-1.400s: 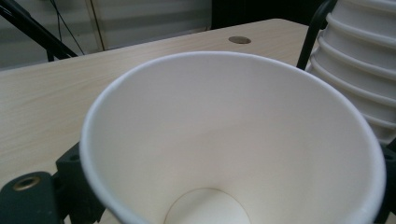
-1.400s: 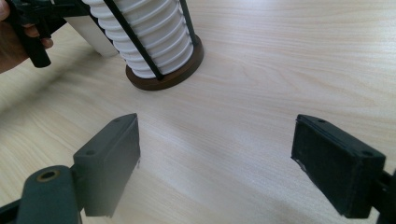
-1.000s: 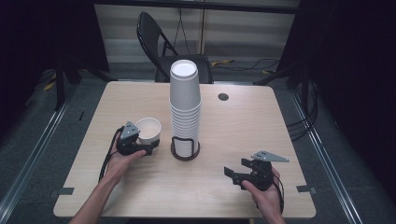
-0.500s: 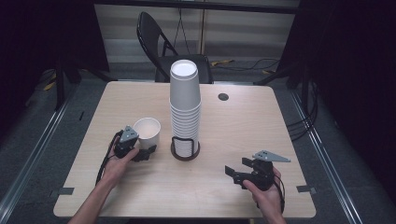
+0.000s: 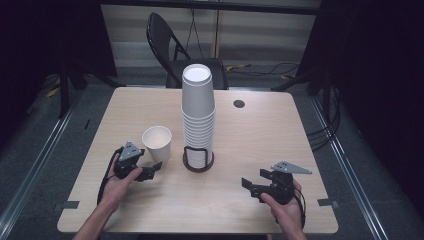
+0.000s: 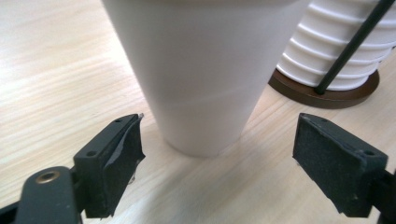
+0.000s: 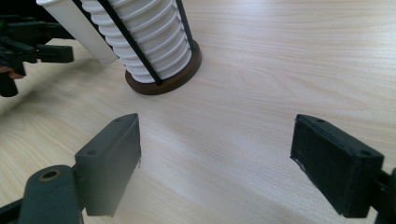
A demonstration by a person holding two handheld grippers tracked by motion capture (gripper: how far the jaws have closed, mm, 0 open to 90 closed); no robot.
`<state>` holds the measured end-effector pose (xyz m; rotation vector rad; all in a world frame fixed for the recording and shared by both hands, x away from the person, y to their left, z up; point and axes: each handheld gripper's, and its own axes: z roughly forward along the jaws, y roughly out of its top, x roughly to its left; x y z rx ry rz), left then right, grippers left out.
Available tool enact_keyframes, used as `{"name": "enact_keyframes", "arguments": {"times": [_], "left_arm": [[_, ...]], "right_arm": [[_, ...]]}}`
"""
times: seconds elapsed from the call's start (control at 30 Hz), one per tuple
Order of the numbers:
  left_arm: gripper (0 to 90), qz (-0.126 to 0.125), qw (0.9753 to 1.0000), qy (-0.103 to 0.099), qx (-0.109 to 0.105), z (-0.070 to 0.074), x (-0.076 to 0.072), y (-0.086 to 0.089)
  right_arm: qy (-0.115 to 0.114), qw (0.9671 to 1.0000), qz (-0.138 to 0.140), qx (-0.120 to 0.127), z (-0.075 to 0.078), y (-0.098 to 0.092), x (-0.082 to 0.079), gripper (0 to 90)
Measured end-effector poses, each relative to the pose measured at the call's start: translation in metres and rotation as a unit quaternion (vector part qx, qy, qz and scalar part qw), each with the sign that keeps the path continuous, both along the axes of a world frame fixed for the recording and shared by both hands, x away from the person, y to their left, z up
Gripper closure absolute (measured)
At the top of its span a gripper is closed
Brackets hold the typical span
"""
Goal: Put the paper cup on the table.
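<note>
A single white paper cup (image 5: pixel 157 143) stands upright, mouth up, on the left half of the wooden table (image 5: pixel 280 140). In the left gripper view the cup (image 6: pixel 205 79) rises just beyond my left gripper (image 6: pixel 219 163), which is open and does not touch it. From above, the left gripper (image 5: pixel 154 171) lies just in front of and left of the cup. A tall stack of white cups (image 5: pixel 198 115) sits in a black wire holder on a brown round base (image 5: pixel 198 161) at mid table. My right gripper (image 5: pixel 250 189) rests open and empty near the front right, aimed at the stack (image 7: pixel 140 42).
A black folding chair (image 5: pixel 170 45) stands behind the table's far edge. A small dark round disc (image 5: pixel 239 103) sits in the tabletop at the back right. Bare wood lies between the holder and the right gripper (image 7: pixel 215 158). The left gripper (image 7: pixel 28 39) appears at far left in the right gripper view.
My left gripper, which was around the cup, has opened and drawn back toward the person. The cup stays standing on the table. The right gripper has not moved.
</note>
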<state>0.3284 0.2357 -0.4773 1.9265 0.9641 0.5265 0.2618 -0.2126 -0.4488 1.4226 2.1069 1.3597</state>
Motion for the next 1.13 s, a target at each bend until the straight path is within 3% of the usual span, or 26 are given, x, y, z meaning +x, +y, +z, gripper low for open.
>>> {"name": "enact_keyframes", "arguments": {"times": [0.17,0.3,0.4,0.5,0.8,0.87,1.0,1.13], "left_arm": [[15.6,-0.018,0.9993,-0.017,-0.027,0.007,-0.014,0.003],[15.8,-0.016,0.9995,-0.014,-0.024,0.010,-0.023,0.002],[15.7,-0.021,0.9991,-0.009,-0.037,0.016,-0.031,0.001],[15.7,-0.020,0.9986,-0.016,-0.046,0.023,-0.041,-0.002],[15.8,-0.055,0.9952,-0.047,-0.065,0.039,-0.071,-0.019],[15.7,-0.062,0.9942,-0.053,-0.070,0.037,-0.077,-0.021],[15.7,-0.049,0.9954,-0.030,-0.077,0.024,-0.075,-0.020],[15.6,-0.055,0.9961,-0.023,-0.065,0.016,-0.074,-0.023]], "right_arm": [[0.000,1.0000,-0.002,0.000,0.000,-0.001,0.000,15.5],[-0.003,1.0000,0.000,0.000,0.002,-0.001,-0.001,15.5],[-0.003,1.0000,-0.001,0.000,0.001,-0.001,-0.002,15.5],[-0.002,1.0000,-0.001,-0.001,0.000,-0.002,-0.001,15.4],[-0.001,1.0000,-0.003,0.000,-0.001,-0.003,-0.002,15.5],[-0.001,1.0000,-0.005,-0.003,-0.001,-0.004,-0.002,15.5],[-0.001,0.9999,-0.007,-0.008,-0.003,-0.003,-0.002,15.5],[-0.003,0.9999,-0.004,-0.013,-0.005,-0.002,-0.004,15.0]]}}
